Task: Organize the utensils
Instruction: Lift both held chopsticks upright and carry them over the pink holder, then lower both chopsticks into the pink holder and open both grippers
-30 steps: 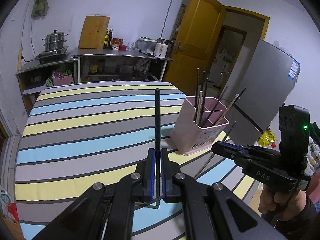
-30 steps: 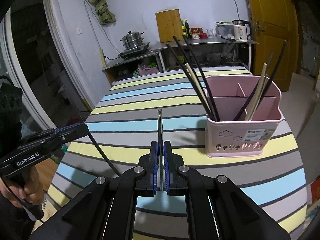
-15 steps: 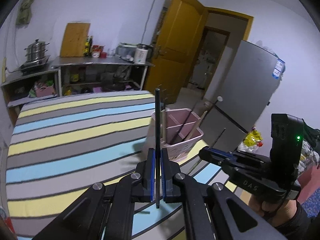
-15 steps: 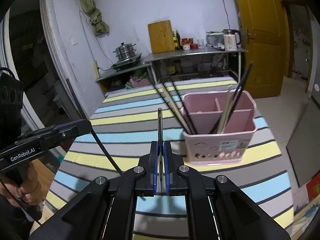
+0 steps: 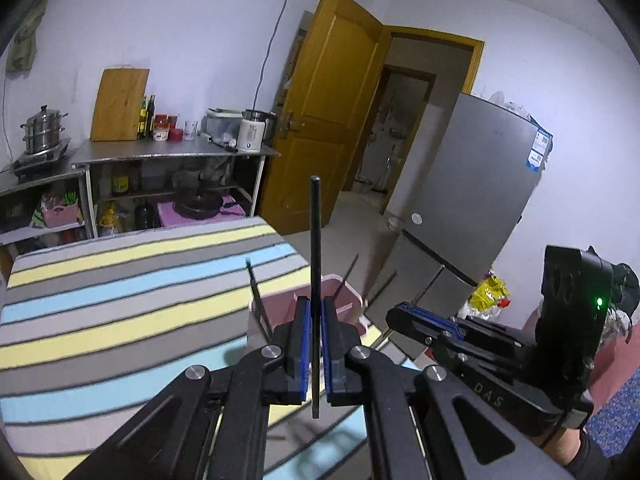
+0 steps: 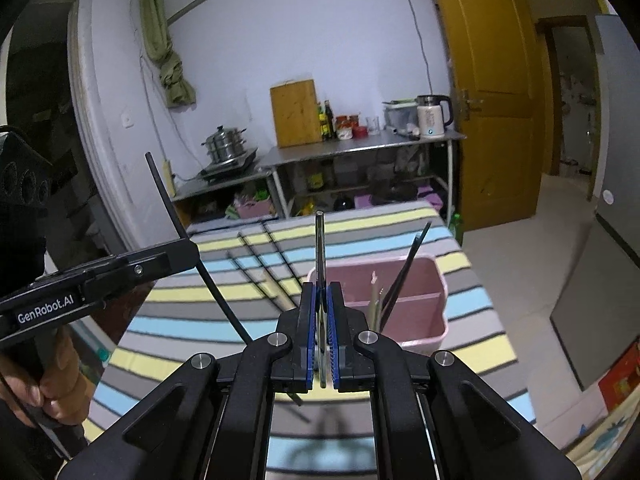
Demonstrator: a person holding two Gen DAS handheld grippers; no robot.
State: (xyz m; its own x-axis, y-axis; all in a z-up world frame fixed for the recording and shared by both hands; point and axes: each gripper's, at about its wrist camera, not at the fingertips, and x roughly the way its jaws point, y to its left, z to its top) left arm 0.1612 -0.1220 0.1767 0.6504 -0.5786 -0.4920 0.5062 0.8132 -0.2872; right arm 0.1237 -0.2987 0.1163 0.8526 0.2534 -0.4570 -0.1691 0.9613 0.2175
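My left gripper [image 5: 315, 312] is shut on a black chopstick [image 5: 316, 240] that stands upright, raised above the pink utensil holder [image 5: 276, 312]. My right gripper [image 6: 321, 300] is shut on a thin metal chopstick [image 6: 320, 240], also upright, just over the holder's [image 6: 420, 280] near left side. The holder sits on the striped table [image 6: 360, 224] and has several chopsticks leaning in its compartments. The left gripper [image 6: 176, 252] shows at the left of the right wrist view; the right gripper [image 5: 404, 314] shows at the right of the left wrist view.
A metal counter [image 6: 360, 148] with a kettle, bottles, cutting board and steamer pot stands behind the table. A yellow door [image 5: 332, 108] and a grey fridge [image 5: 472, 200] are to the right. The holder is near the table's right edge.
Both grippers have risen and moved in over the pink holder, each still holding its chopstick. The holder now sits lower and closer beneath the fingers.
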